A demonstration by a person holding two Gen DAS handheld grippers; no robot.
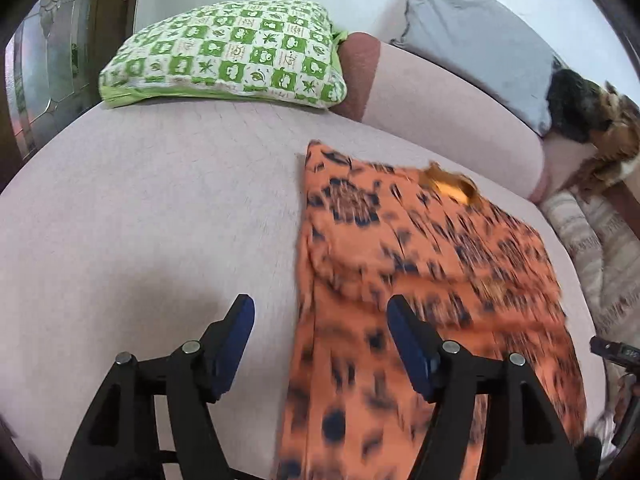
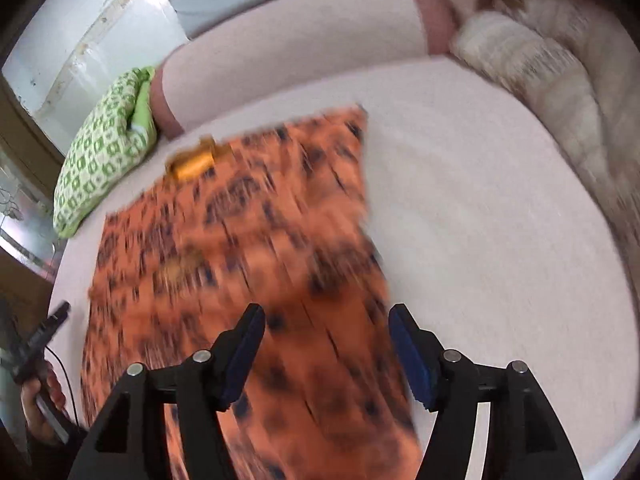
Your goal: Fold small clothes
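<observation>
An orange garment with dark blotches [image 1: 432, 280] lies flat on the pale pink sofa seat [image 1: 160, 208], its yellow-lined neck opening [image 1: 448, 186] at the far end. My left gripper [image 1: 320, 312] is open and empty, hovering over the garment's left edge near its lower part. In the right wrist view the same garment [image 2: 240, 260] lies blurred under my right gripper [image 2: 326, 320], which is open and empty above the garment's right edge. The other gripper [image 2: 40, 344] shows at the far left of that view.
A green-and-white checked pillow [image 1: 228, 56] lies at the back left of the seat. A grey cushion [image 1: 480, 36] leans on the backrest. A dark and brown furry thing [image 1: 592, 112] and a striped blanket [image 1: 592, 248] sit at the right.
</observation>
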